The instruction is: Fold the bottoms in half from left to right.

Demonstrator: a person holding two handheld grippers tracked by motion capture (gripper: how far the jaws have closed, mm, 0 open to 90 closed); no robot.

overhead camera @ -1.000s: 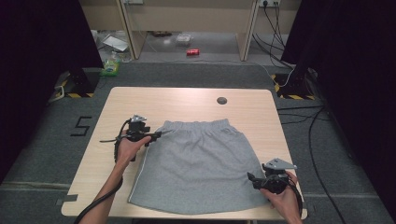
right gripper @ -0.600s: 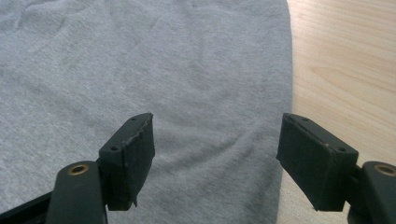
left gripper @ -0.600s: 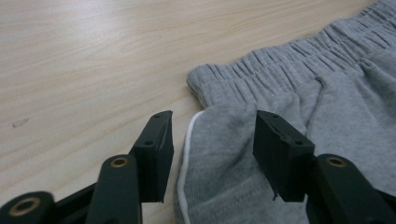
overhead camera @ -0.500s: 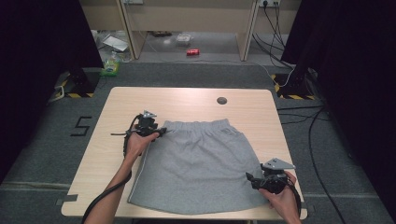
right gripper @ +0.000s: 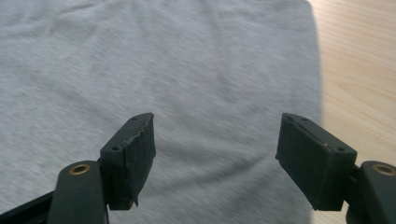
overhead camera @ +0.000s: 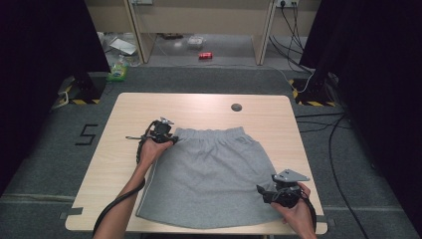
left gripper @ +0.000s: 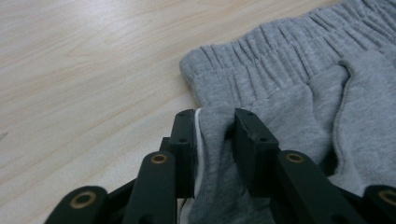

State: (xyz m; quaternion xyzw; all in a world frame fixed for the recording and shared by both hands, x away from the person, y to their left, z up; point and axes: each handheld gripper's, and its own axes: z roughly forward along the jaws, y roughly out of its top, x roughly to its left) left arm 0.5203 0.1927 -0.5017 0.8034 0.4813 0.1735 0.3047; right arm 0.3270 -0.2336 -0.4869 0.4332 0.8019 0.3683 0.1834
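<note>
A grey skirt (overhead camera: 211,174) with an elastic waistband (left gripper: 261,60) lies flat on the wooden table (overhead camera: 199,109), waistband at the far side. My left gripper (overhead camera: 168,139) sits at the skirt's far left corner, shut on a fold of the grey fabric (left gripper: 212,140) just below the waistband. Over the skirt's near right part hovers my right gripper (overhead camera: 263,193), open, its jaws wide apart above the cloth (right gripper: 187,84) with nothing between them.
A small dark round disc (overhead camera: 236,107) lies on the table beyond the skirt. Bare wood (right gripper: 359,70) shows right of the skirt's edge. Cables (overhead camera: 323,129) run over the grey floor at the right. A red can (overhead camera: 205,55) and clutter lie on the floor behind.
My left gripper has moved right and slightly nearer along the skirt's left corner, carrying the pinched fabric with it. The right gripper has barely shifted.
</note>
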